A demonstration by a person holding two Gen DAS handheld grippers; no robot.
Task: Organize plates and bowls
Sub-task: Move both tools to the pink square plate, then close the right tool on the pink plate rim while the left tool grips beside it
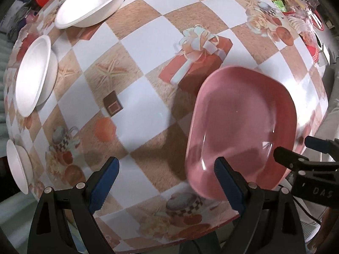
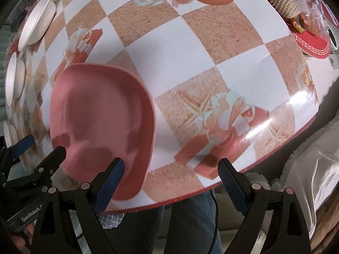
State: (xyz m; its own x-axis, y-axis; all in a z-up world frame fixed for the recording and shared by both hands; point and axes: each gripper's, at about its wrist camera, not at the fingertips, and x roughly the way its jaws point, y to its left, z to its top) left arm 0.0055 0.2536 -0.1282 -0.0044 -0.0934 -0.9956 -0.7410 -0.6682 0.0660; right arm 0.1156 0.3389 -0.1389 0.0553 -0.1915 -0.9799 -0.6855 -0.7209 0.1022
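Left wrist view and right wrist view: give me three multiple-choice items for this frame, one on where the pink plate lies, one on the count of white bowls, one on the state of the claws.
1. Where does the pink plate lie?
A. near the table's near edge
B. inside a white bowl
C. on the red tray

2. How many white bowls show in the left wrist view?
A. one
B. three
C. five

3. How do the two claws stand?
A. both shut on the plate
B. one holds a bowl
C. both open, holding nothing

Answers: 1 A, the plate rests on the checked tablecloth close to its front edge. 2 B, a large bowl, a second bowl and a third bowl sit along the left side. 3 C, the left claw and right claw both gape with nothing between the pads.
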